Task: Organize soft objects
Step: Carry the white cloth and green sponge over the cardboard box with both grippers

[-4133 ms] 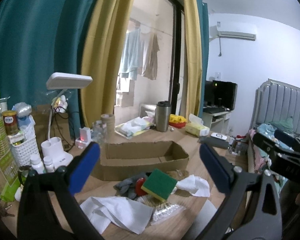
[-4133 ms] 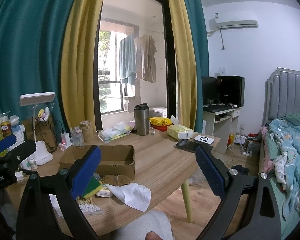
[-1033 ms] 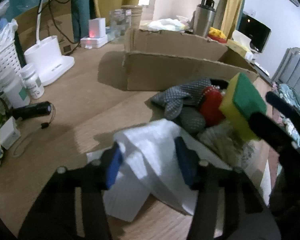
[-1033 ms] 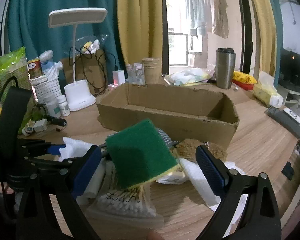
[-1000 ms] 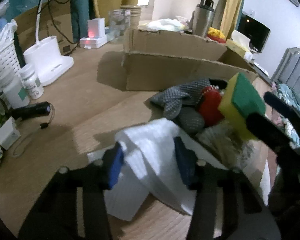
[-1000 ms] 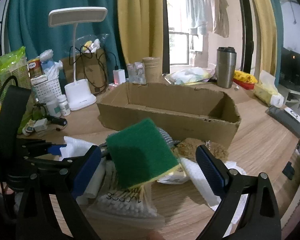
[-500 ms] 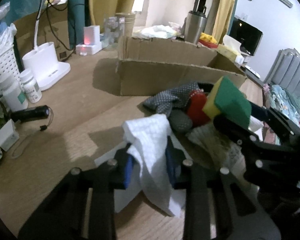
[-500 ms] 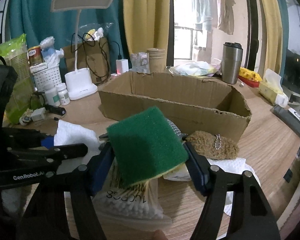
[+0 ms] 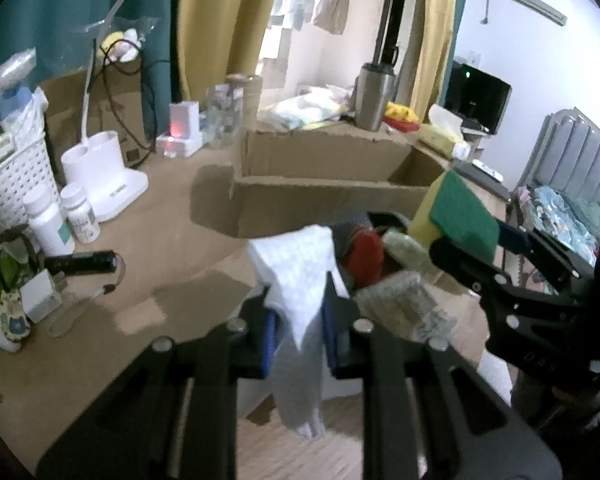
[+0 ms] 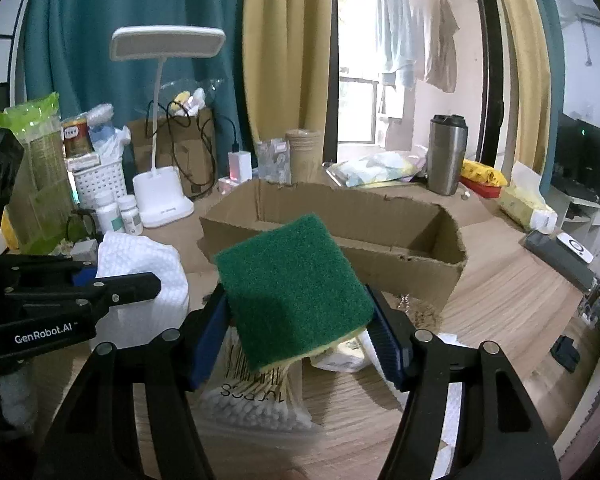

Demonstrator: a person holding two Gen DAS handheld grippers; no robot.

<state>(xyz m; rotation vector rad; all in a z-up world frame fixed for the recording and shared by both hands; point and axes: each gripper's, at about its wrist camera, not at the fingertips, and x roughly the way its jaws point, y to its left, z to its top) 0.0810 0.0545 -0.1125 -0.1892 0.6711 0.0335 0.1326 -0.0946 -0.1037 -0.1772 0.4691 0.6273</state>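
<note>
My left gripper (image 9: pixel 298 336) is shut on a white cloth (image 9: pixel 300 276) and holds it lifted off the table; the cloth also shows at the left of the right wrist view (image 10: pixel 144 268). My right gripper (image 10: pixel 296 332) is shut on a green and yellow sponge (image 10: pixel 292 288), raised above the pile; the sponge also shows in the left wrist view (image 9: pixel 456 212). An open cardboard box (image 10: pixel 380 248) stands just behind both, and in the left wrist view (image 9: pixel 320 196). A red soft item (image 9: pixel 366 256) and a grey fuzzy item (image 9: pixel 404 304) lie below.
A bag of cotton swabs (image 10: pixel 256 400) lies under the sponge. A white desk lamp (image 10: pixel 160 196), pill bottles (image 9: pixel 66 220), a white basket (image 9: pixel 8 184) and a black flashlight (image 9: pixel 80 262) sit on the left. A steel tumbler (image 10: pixel 446 154) and a tissue box (image 10: pixel 528 204) stand behind the box.
Both grippers closed and rose: the left lifted the white cloth off the table, the right closed on the sponge and raised it toward the box.
</note>
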